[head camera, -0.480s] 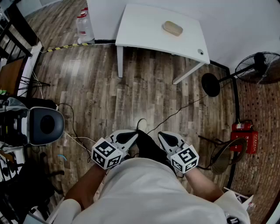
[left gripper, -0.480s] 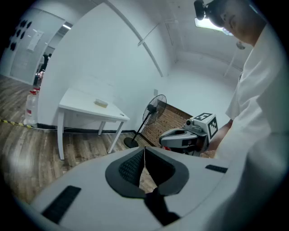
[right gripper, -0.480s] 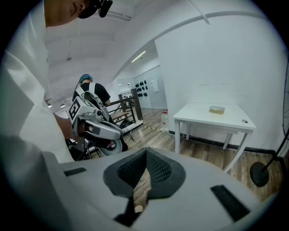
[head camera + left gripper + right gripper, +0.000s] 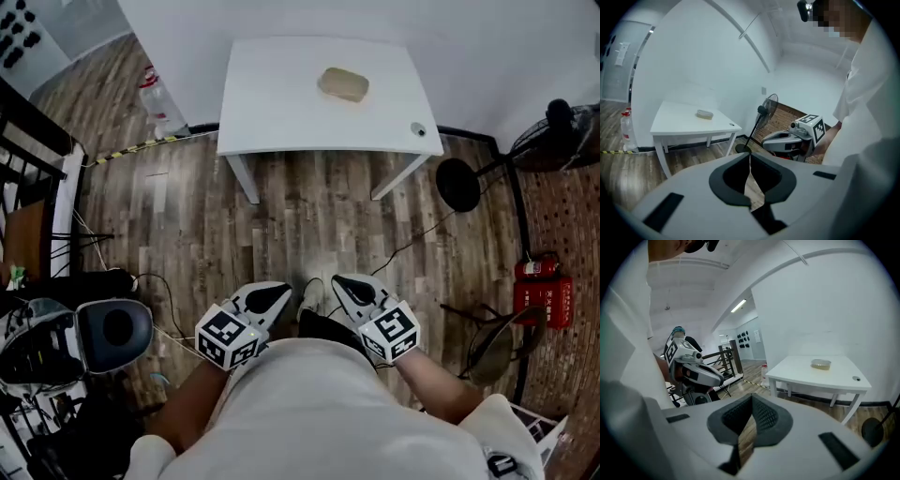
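My left gripper and right gripper are held side by side close to my body, over the wooden floor. Both are shut, jaws meeting with nothing between them, as the left gripper view and right gripper view show. Ahead stands a white table against the wall. On it lie a tan oblong object and a small dark round thing near the right corner. The same table and tan object show in the left gripper view, and again the table and object in the right one.
A water bottle stands left of the table. A floor fan with its round base, a fire extinguisher and a chair are at the right. Black railings, a grey round device and floor cables lie left.
The table has come closer and more centred in all views; I have moved forward toward it. Both grippers stay shut and side by side.
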